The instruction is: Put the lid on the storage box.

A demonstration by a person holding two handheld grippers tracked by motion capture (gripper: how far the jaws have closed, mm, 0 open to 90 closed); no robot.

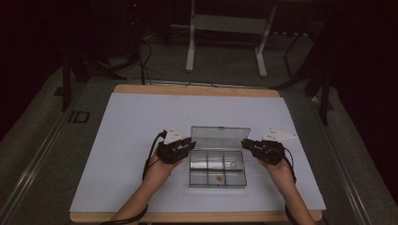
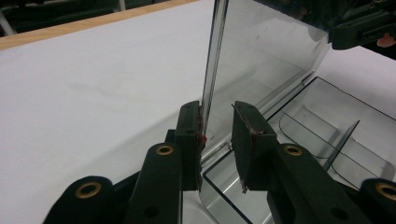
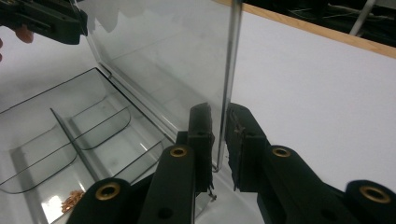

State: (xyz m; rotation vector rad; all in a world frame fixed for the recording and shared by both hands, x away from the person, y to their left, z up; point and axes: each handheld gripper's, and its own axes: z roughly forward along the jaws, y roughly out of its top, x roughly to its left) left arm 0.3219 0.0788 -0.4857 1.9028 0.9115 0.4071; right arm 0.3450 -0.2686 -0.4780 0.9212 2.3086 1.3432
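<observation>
- Clear plastic box (image 1: 218, 168) sits on the white bench (image 1: 117, 154), near its front edge, midway between both hands; a small orange-brown item (image 1: 218, 177) lies in a front compartment.
- Left gripper (image 2: 217, 140): fingers apart, astride the left edge of the lid (image 2: 261, 56); one finger touches it, the other stands clear.
- Right gripper (image 3: 218, 140): fingers narrowly apart, astride the lid's right edge; contact cannot be confirmed.
- Lid stands upright at the box's far side.
- White frame (image 1: 225, 28) stands beyond the bench.
</observation>
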